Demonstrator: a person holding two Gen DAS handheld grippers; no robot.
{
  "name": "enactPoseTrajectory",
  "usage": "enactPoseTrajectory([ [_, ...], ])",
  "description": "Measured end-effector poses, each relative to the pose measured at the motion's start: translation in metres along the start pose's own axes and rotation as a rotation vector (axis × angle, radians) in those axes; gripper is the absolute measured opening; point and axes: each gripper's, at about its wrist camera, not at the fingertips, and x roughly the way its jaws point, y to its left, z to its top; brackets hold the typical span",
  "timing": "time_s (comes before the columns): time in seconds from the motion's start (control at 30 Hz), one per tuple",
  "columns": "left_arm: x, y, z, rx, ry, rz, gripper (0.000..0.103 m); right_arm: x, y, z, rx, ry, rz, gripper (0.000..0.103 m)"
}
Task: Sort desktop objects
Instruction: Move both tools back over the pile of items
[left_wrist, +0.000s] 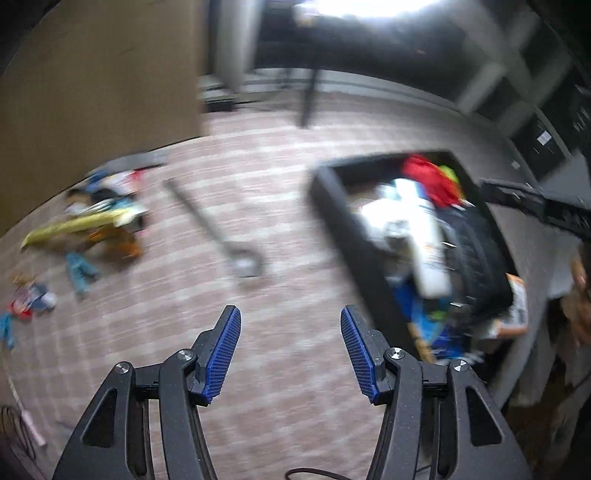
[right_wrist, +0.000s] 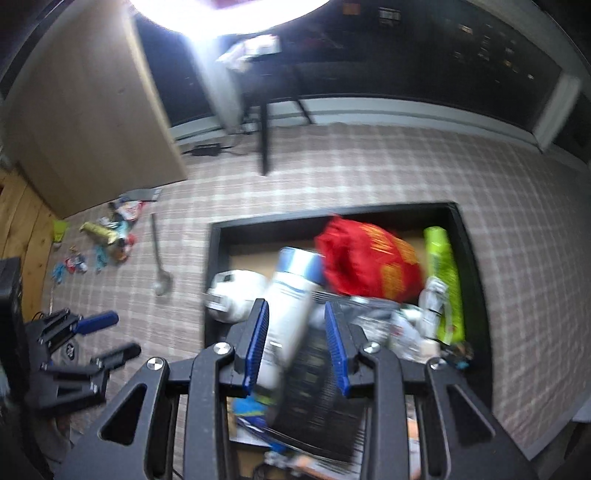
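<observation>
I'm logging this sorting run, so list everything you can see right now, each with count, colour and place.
Bin: one, black, on the checked cloth, right of centre.
White can: one, white with a bluish top, in the bin, under the right gripper.
Red bag: one, red with yellow print, far end of the bin.
Green tube: one, lime green, along the bin's right wall.
Ladle: one, grey metal, on the cloth left of the bin.
Small clutter: several mixed-colour pieces, far left; too blurred to count.
Left gripper: black with blue pads, open, over bare cloth.
Right gripper: same make, open above the bin.
</observation>
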Motion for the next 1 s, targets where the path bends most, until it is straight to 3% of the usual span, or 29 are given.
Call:
enactPoseTrajectory([
  [0.37,-0.011,0.181,-0.009,-0.375,-0.006,0.15,0.053,0.061,0.112,0.028,-0.201,0.083,0.067,0.031],
  [0.47,-0.009,0.21,-0.011,-0.431,0.006,0.177,0.054,0.084,0.134,0.033,-0.237,0.118,0.069,0.031],
  [0.77,0.016,0.269,-0.007,-0.607,0.05,0.179,0.054,0.139,0.164,0.045,-0.288,0.2,0.041,0.031],
  [1.0,0.035,0.281,-0.002,-0.635,0.056,0.213,0.053,0.163,0.173,0.049,-0.3,0.233,0.034,0.031],
])
